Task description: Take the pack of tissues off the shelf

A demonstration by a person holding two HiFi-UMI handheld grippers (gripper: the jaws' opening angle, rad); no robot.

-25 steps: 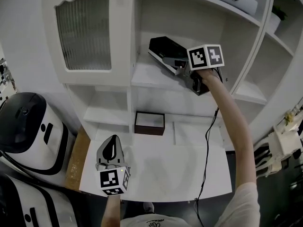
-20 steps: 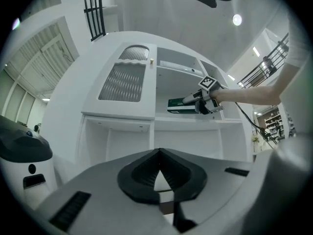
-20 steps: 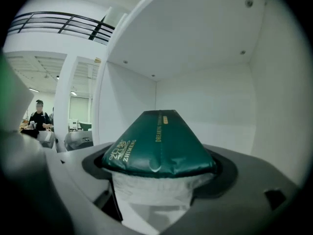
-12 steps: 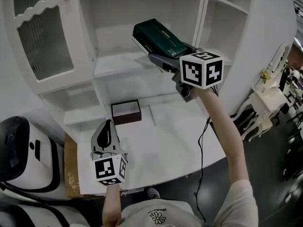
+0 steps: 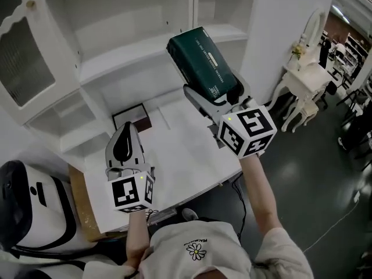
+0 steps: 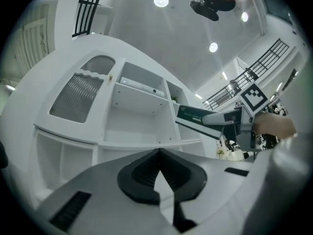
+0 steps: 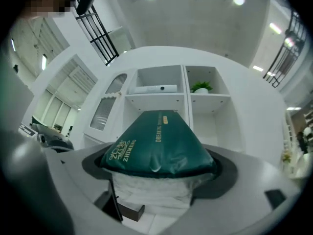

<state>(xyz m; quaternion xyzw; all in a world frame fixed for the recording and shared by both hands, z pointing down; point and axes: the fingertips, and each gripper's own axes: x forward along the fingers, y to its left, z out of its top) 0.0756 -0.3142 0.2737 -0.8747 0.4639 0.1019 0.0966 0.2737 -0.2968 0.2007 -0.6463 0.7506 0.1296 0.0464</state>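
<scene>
The pack of tissues [image 5: 203, 63] is dark green with a white side, and my right gripper [image 5: 218, 95] is shut on its near end. It hangs in the air above the white table [image 5: 180, 156], off the white shelf unit [image 5: 133, 48]. In the right gripper view the pack [image 7: 159, 141] fills the space between the jaws of the right gripper [image 7: 159, 164]. My left gripper [image 5: 124, 145] is shut and empty, low at the left over the table. In the left gripper view its tips [image 6: 159, 153] meet, and the pack [image 6: 192, 115] shows at the right.
A small dark box [image 5: 132, 118] lies on the table under the shelves. A ribbed-glass cabinet door [image 5: 17, 57] is at the far left. A black-and-white appliance [image 5: 23, 196] stands on the floor at the left, with white furniture [image 5: 305, 77] at the right.
The right gripper has pulled the pack off the shelf and out over the table. The left gripper has risen a little. The head view has swung to the right.
</scene>
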